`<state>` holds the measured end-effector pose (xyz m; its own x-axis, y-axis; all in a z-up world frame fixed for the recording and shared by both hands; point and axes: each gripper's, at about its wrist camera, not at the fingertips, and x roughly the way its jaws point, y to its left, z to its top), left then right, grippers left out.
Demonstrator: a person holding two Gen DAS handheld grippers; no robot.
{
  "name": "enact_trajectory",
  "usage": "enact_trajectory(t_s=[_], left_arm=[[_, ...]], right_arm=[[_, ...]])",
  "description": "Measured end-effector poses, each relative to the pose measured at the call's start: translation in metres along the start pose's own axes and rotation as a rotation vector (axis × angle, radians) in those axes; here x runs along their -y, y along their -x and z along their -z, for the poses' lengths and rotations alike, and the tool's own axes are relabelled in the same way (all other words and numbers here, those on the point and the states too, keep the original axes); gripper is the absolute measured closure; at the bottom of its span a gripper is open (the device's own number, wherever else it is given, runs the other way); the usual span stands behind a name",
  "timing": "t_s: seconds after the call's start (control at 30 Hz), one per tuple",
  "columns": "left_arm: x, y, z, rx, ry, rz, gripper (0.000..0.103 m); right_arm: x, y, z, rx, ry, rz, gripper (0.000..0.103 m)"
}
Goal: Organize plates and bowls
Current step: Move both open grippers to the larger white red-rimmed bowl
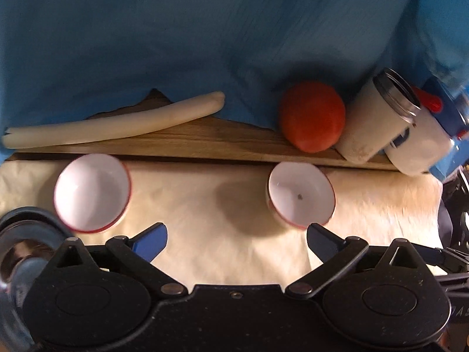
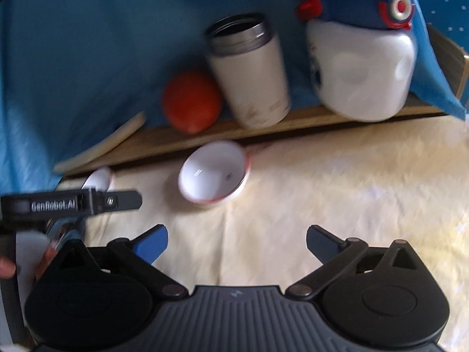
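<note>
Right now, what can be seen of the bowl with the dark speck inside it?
The speckled bowl is small, white inside, red-rimmed, apparently glossy ceramic. It sits upright and empty except for the speck, on the cream cloth just before the wooden board. Neither tongs touch it; the left tongs hang open nearby.

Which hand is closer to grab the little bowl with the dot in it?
Probably the left. The left gripper is open with the dotted bowl right at its fingertip. The right gripper, also open, sees that bowl farther off across the cloth.
</note>
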<state>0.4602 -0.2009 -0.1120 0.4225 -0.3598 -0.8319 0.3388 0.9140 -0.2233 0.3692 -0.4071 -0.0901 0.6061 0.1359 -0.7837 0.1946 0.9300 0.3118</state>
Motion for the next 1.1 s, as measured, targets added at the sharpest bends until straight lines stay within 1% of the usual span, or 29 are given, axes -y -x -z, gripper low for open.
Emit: enact_trajectory(t_s=[0.13,0.27,0.37,0.47,0.73,0.83,0.9,1.07,1.1], left_arm=[[0.004,-0.019,-0.009,-0.007,0.027,-0.008,0.002],[0.007,-0.031,-0.016,-0.012,0.038,-0.009,0.002],[0.007,-0.039,-0.018,-0.020,0.056,-0.004,0.001],[0.007,-0.046,-0.018,-0.032,0.066,-0.012,0.001],[0.007,-0.057,-0.018,-0.040,0.079,-0.045,0.001],[0.010,-0.060,-0.018,-0.038,0.067,-0.053,0.004],[0.013,-0.062,-0.018,-0.038,0.054,-0.058,0.009],[0.017,-0.063,-0.015,-0.034,0.050,-0.064,0.017],[0.018,-0.063,-0.015,-0.035,0.049,-0.063,0.020]], right_arm=[[0.012,-0.012,-0.017,0.021,-0.035,0.020,0.000],[0.020,-0.025,-0.029,0.023,-0.052,0.023,0.001],[0.022,-0.035,-0.034,0.011,-0.048,0.028,0.007],[0.023,-0.042,-0.035,-0.002,-0.040,0.027,0.011],[0.024,-0.052,-0.036,-0.023,-0.035,0.019,0.019],[0.024,-0.056,-0.037,-0.033,-0.035,0.018,0.024],[0.024,-0.057,-0.037,-0.037,-0.034,0.011,0.031],[0.022,-0.059,-0.035,-0.051,-0.025,0.005,0.050],[0.022,-0.059,-0.034,-0.051,-0.024,0.002,0.052]])
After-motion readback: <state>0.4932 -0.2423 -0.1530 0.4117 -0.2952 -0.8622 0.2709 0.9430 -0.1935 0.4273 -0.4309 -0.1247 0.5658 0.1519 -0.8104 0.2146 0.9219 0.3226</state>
